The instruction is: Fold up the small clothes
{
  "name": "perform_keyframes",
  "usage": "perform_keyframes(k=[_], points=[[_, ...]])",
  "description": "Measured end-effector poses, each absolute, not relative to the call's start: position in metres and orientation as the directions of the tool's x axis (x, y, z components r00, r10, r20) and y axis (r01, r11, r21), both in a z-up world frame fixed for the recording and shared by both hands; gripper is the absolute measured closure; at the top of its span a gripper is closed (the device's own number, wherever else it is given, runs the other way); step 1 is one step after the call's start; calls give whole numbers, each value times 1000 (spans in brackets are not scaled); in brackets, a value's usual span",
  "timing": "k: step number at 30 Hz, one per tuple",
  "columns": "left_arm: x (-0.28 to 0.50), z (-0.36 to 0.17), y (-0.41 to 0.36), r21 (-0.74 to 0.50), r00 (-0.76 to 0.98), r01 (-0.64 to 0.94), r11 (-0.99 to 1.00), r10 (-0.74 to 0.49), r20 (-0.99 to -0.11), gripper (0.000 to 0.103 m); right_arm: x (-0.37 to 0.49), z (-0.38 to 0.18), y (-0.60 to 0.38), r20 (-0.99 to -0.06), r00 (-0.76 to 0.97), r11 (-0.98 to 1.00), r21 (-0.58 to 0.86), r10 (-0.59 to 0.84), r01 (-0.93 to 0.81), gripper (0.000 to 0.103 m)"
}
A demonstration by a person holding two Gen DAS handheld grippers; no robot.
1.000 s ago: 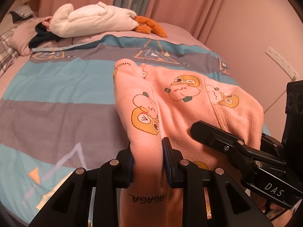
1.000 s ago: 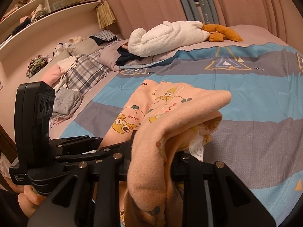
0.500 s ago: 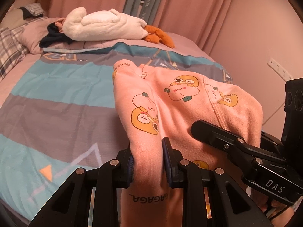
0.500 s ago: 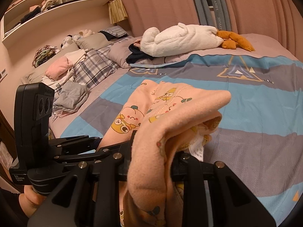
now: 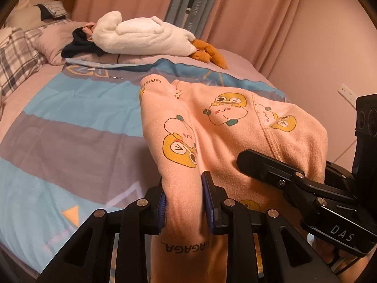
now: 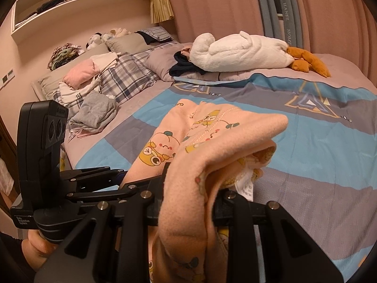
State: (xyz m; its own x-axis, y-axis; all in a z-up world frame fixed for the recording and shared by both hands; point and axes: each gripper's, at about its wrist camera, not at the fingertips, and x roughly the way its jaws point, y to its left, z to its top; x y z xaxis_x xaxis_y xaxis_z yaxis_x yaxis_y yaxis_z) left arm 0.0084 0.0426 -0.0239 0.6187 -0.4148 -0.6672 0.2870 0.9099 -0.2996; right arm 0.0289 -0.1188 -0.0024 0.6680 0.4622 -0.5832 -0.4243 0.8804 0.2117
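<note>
A small pink garment [image 5: 235,129] with yellow cartoon prints and "GAGAGA" lettering hangs between both grippers above the striped bedspread [image 5: 70,122]. My left gripper [image 5: 185,195] is shut on one bunched edge of it. My right gripper [image 6: 188,202] is shut on the other edge, where a white label [image 6: 245,186] pokes out. The garment [image 6: 212,136] drapes forward over the fingers in both views. The right gripper's body [image 5: 306,188] shows at the right of the left wrist view, and the left gripper's body [image 6: 47,165] at the left of the right wrist view.
A white plush toy [image 5: 141,37] with orange feet lies at the far end of the bed. Plaid pillows [image 6: 127,77] and a heap of clothes [image 6: 94,110] lie at the left. Curtains [image 5: 235,11] and a wall with a socket [image 5: 346,94] stand behind.
Both grippers kept their hold on the garment and rose and tilted a little, so the far end of the bed sits lower in both views.
</note>
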Motion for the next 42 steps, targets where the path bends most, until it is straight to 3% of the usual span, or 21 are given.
perform_keyframes(k=[42], points=[[33, -31, 70, -328, 642, 226, 917, -394, -658, 78, 49, -4, -84, -598, 642, 861, 179, 480, -477, 77]])
